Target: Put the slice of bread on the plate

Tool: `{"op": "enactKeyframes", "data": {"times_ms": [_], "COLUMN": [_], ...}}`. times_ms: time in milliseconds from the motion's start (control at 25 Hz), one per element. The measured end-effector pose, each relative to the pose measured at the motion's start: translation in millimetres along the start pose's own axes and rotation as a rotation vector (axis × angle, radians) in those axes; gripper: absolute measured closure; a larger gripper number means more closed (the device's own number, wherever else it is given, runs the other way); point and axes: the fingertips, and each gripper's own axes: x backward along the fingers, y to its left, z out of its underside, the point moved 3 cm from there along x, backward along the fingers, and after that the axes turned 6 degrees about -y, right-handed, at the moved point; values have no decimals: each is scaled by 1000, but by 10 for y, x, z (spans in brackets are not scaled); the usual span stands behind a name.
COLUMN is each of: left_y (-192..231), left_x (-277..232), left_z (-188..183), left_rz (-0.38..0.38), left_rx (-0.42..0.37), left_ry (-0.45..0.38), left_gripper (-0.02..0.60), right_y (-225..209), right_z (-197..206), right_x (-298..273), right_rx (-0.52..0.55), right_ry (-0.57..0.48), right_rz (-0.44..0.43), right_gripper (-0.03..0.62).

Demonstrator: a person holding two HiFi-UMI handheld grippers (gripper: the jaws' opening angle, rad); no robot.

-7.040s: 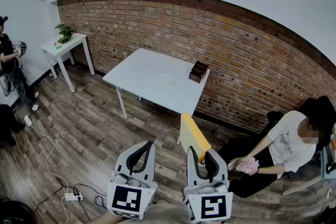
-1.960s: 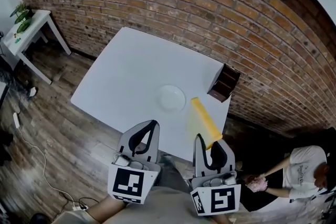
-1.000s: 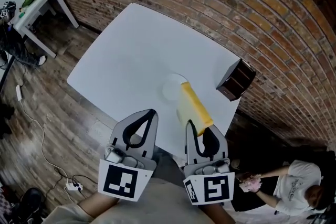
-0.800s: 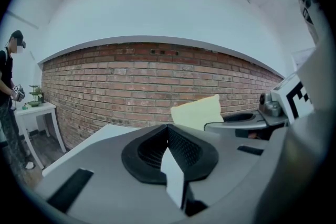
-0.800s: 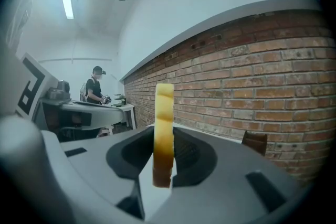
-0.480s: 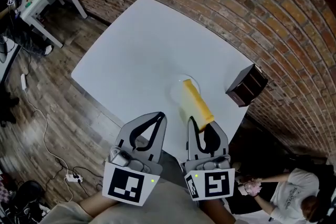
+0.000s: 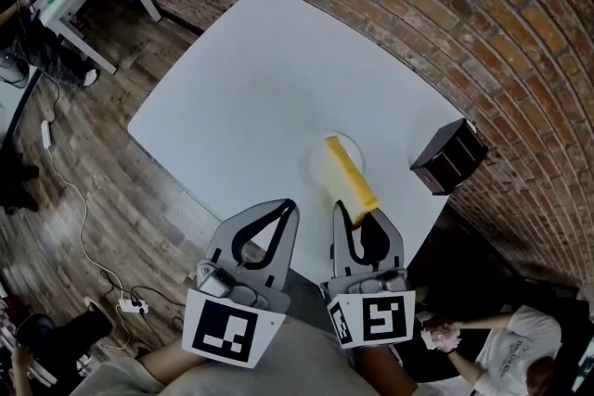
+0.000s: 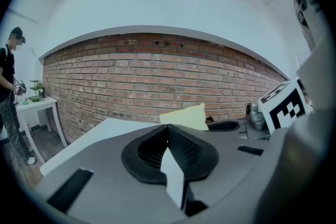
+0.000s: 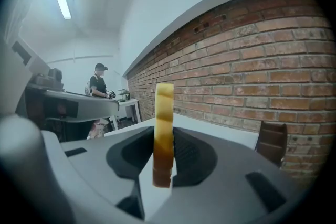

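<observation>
Clamping the slice of bread (image 7: 349, 173) on its edge in the partly closed jaws of the right gripper (image 7: 358, 220), pointing its long axis away, over the right side of the plate (image 7: 310, 164). Likely needing only lowering and tipping leftward. Holding the left gripper (image 7: 271, 212) alongside, pinched together, empty.

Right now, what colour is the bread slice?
The slice of bread is yellow with a brown crust edge, clearest in the right gripper view.
</observation>
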Motion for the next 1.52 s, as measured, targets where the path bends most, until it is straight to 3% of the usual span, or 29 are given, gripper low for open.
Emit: {"op": "enactKeyframes", "data": {"times_ms": [840,1520], "left_y": [32,7], "left_x": [-157,-334], "left_z": [199,326], "left_rz": [4,-11], "left_rx": [11,16], "left_ry": [57,99], "left_gripper": [574,572], "right_y": [-188,-313], "right_z": [595,810], "right_x": [-342,-510], "right_rx": [-108,-149], "right_ry": [116,160], "right_rz": [-13,-35], "right_gripper": [497,497]}}
